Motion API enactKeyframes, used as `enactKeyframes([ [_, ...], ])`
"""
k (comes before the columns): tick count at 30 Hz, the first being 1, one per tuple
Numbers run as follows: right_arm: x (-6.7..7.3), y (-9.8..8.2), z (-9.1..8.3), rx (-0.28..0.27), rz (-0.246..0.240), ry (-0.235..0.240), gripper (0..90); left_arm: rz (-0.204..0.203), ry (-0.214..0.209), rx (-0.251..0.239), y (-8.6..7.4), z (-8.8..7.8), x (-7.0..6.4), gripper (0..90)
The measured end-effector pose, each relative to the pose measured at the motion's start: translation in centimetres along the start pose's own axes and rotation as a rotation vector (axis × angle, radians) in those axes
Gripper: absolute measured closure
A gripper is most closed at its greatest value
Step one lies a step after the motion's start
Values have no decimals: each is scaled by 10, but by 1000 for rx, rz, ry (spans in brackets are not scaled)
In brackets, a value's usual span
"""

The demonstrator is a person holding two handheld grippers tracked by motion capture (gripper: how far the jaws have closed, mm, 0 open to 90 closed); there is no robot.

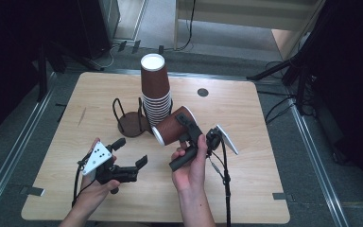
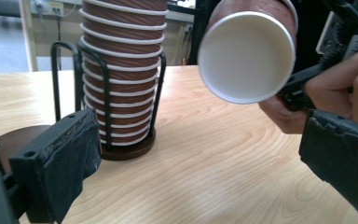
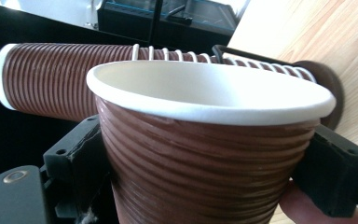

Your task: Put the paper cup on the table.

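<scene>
While the right tool [image 1: 185, 126] is clamped on one brown ribbed paper cup [image 1: 172, 126], jaws pressing either side of its wall w/ the white rim pointing toward the person's left, that cup hangs above the bench [image 1: 246, 189], just in front of the stack and apart from it. Left tool [image 1: 131, 155] is empty, jaws spread wide, hovering low over the bench near the front-left, nothing between the pads.

Progress, as I read it: one cup is off the stack of cups [image 1: 156, 90] and in hand; stack stands in its wire holder [image 1: 157, 124] w/ roughly ten rims showing under the top cup, so most of the work looks left if the aim is to pull cups one by one. Second wire holder [image 1: 125, 118] beside it is bare, prob. where the cup goes, but can't be sure. If so, next step is placing the held cup, not yet done.

Writing/brands: none readable. Cups are plain brown ribbing w/ white rim and white inside, no logo. Left tool's grey plate [image 1: 97, 158] has black dots, no text. Round dark grommet [image 1: 203, 92] at the bench's far side, unmarked
</scene>
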State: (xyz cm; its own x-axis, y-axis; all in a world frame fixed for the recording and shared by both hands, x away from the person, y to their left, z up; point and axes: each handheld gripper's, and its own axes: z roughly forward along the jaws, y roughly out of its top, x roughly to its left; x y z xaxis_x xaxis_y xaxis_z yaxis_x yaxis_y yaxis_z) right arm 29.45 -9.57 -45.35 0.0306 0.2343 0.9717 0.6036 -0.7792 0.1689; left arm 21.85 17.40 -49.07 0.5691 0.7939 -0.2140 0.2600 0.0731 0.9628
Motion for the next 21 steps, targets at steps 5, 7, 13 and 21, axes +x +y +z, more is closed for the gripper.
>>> enactKeyframes([
  [5, 3, 0, -3, -21, -66, -48, 131, -12, 22, -3, -1, -4, 7, 0],
  [7, 3, 2, -4, -25, -73, -37, 131, -17, 33, -3, -1, -6, 11, 0],
  [13, 4, 7, -7, -72, -112, -27, 131, -40, 64, -9, -1, -10, 21, 0],
  [21, 0, 14, -6, -141, -158, -30, 133, -61, 105, -14, -3, -15, 34, 0],
])
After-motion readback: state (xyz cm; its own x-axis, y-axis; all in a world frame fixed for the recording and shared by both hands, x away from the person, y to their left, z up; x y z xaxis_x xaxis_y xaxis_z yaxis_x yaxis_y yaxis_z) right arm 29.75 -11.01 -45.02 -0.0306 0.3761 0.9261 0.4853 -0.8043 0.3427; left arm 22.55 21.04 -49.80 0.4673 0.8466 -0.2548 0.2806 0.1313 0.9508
